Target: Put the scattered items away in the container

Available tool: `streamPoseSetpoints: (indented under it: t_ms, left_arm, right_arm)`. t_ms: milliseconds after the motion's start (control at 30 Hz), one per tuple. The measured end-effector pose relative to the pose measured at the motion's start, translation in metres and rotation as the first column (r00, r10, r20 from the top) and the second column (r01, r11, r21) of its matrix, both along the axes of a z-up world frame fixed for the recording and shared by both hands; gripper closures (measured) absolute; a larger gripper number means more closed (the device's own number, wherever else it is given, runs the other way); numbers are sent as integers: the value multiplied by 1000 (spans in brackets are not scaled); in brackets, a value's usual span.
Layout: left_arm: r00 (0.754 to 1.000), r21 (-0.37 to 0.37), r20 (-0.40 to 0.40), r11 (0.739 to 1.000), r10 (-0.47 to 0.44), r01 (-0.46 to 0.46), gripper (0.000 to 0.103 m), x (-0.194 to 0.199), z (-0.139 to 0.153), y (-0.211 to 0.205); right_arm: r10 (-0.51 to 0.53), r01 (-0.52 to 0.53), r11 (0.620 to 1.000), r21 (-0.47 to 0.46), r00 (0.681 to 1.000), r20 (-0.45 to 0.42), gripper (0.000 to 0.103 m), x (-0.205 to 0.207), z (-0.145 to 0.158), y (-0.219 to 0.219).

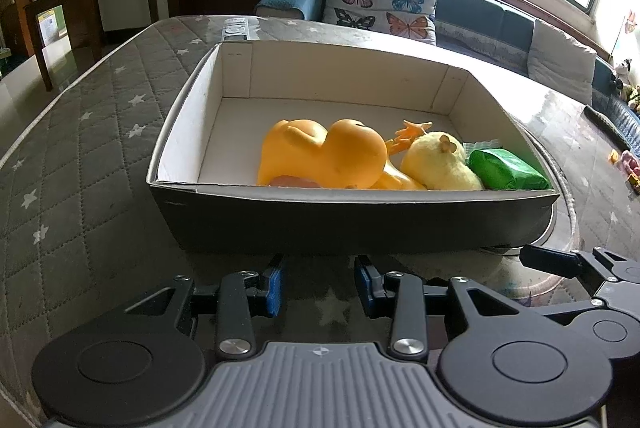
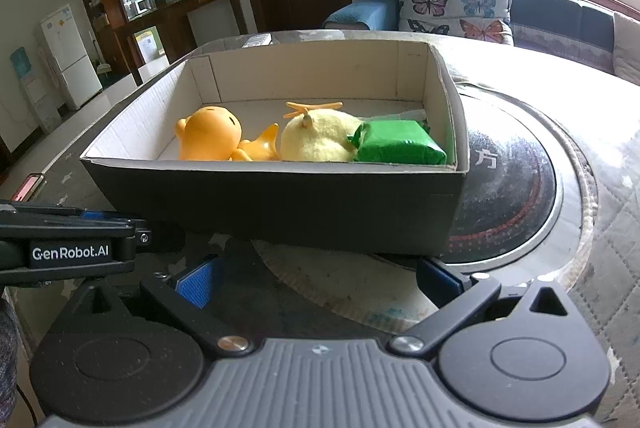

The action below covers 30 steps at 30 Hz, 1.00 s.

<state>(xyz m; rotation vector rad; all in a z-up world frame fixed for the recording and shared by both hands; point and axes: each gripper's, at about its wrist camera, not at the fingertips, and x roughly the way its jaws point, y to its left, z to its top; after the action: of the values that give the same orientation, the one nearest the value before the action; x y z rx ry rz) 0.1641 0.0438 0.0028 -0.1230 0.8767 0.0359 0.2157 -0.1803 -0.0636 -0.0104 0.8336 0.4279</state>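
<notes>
I judge the tidying close to finished: the cardboard box [image 1: 348, 206] fills mid-frame in both views and already holds the orange rubber duck [image 1: 326, 154], the yellow plush chick [image 1: 438, 162] and the green wrapped packet [image 1: 506, 170], lined up along its near wall. My left gripper [image 1: 320, 286] sits low in the frame, released with a modest gap and holding nothing; my right gripper [image 2: 316, 282] is spread wide, also empty (both hang just short of the box). Only the left view shows small toys [image 1: 626, 164] at the far right edge, possibly left to collect; only the right view shows the round black hotplate [image 2: 508, 188] under the box's right end.
</notes>
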Motion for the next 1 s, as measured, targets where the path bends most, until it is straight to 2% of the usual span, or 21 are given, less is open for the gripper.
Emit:
streamPoseSetpoints:
  t_ms: [433, 1000]
  left_arm:
    - [1000, 35, -12, 999, -15, 16, 64, 10, -1, -3]
    - [999, 35, -30, 999, -14, 15, 64, 17, -7, -4]
  right_arm:
    - [-9, 9, 1000, 3, 1000, -4, 0, 7, -2, -1]
    - [-25, 25, 1000, -11, 999, -21, 0, 16, -7, -3]
